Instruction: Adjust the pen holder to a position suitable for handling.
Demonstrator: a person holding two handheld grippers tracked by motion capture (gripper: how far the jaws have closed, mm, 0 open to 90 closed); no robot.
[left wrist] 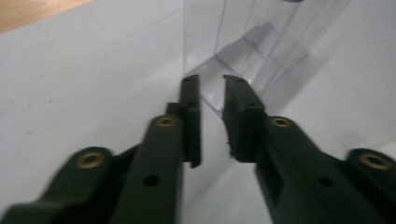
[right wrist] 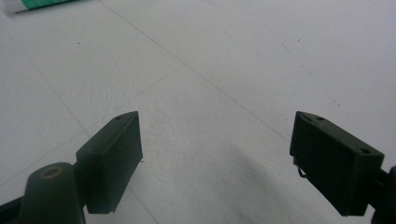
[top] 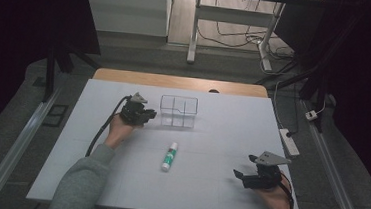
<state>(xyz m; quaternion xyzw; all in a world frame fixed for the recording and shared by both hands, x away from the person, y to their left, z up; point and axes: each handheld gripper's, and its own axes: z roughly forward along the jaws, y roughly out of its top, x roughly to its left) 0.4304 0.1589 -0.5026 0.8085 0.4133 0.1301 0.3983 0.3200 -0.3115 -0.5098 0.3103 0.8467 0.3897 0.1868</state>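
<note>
Currently your left gripper (top: 148, 115) sits toward the far left of the white table (top: 223, 112), jaws parted only narrowly with the near wall of the clear compartment box (top: 178, 111) standing in the gap, pads not pressing it; the box's long axis runs along the far edge. Open surface lies all around the box, with the glue stick (top: 169, 156) mid-table, pointing near to far. Your right gripper (top: 240, 176) rests by the near right corner, jaws wide and holding nothing.

floor: grey (top: 142, 56) | white-legged desk (top: 195, 30) behind | power strip (top: 289, 142) right | surroundings dark
</note>
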